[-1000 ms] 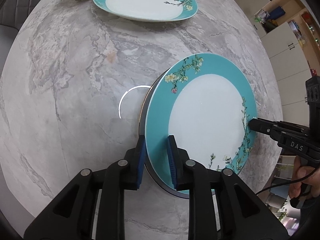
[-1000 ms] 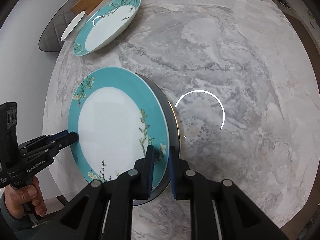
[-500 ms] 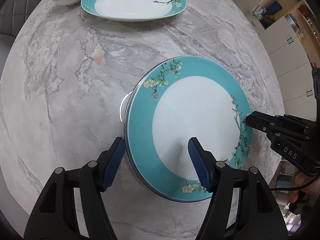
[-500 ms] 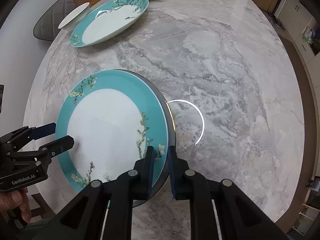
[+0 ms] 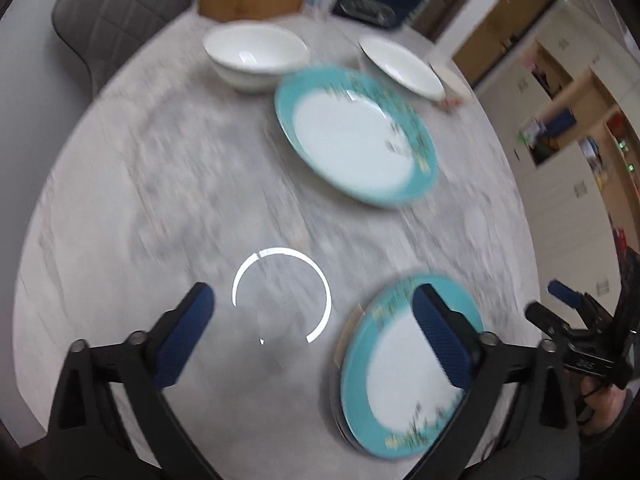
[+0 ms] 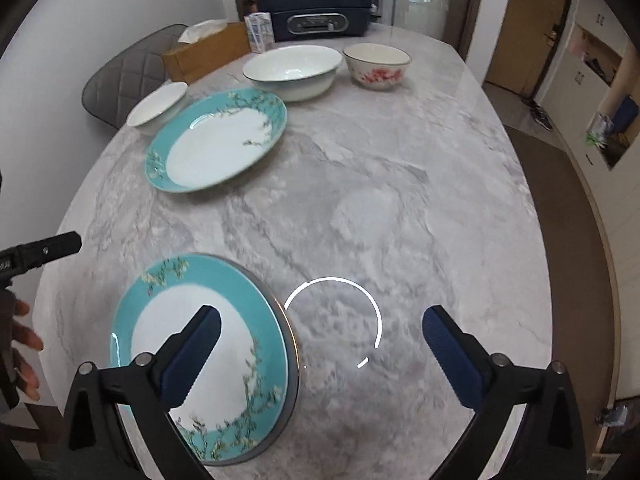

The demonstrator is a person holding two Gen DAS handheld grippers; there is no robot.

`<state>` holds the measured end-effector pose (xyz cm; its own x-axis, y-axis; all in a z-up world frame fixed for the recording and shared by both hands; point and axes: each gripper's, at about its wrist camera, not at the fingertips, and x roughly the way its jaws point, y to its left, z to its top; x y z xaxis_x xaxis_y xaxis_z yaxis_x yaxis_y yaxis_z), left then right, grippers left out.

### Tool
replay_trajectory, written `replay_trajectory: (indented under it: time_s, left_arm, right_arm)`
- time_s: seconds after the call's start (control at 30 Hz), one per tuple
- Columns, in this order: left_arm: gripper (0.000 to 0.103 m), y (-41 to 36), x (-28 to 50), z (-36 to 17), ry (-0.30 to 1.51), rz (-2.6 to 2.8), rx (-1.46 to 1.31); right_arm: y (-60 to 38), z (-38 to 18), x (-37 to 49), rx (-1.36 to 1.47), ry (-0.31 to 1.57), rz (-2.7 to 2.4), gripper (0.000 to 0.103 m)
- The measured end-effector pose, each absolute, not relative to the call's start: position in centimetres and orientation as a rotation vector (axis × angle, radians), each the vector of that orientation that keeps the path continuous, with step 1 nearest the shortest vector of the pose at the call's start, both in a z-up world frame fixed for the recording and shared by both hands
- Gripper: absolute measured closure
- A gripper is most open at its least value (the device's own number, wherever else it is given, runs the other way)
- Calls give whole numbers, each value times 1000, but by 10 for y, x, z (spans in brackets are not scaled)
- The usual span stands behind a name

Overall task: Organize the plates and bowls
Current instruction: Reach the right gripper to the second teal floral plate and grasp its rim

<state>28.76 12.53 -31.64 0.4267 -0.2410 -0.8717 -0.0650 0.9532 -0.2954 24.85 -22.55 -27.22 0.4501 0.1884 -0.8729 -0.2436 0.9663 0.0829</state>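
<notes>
The near plate (image 6: 200, 352) lies flat at my edge of the worktop (image 6: 400, 208), stacked on a darker plate whose rim shows along its right side. Well beyond it sits a second teal plate (image 6: 218, 142), apart from the first. Just behind that one stand a small white bowl (image 6: 158, 108), a big white bowl (image 6: 294, 70) and a flowered bowl (image 6: 378, 66). At the far edge are a tissue box (image 6: 204, 50), a carton (image 6: 260, 32) and a dark cooker (image 6: 316, 14), with a grey chair (image 6: 124, 74) behind the worktop. My right gripper (image 6: 322, 354) hangs over the near plate's right side, jaws spread wide and holding nothing. My left gripper (image 5: 312, 332) hovers left of that plate, jaws likewise wide and bare; its view is blurred.
</notes>
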Motion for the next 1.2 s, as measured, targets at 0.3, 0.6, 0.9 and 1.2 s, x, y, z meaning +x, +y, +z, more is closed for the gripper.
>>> replay_trajectory:
  time_s: [0.3, 0.6, 0.9, 1.2]
  left_arm:
    - [0, 138, 405, -313, 1142, -44, -230]
    - [1, 133, 461, -360, 1243, -25, -220]
    - [31, 122, 472, -388, 1295, -56, -242]
    - [77, 125, 480, -397, 1306, -88, -291]
  right_arm:
    - [-216, -278, 409, 125, 1171, 430, 2]
    - [-179, -325, 493, 101, 1308, 467, 12]
    - [-157, -342, 500, 77, 1305, 547, 50]
    - [-145, -341, 499, -57, 1288, 535, 66]
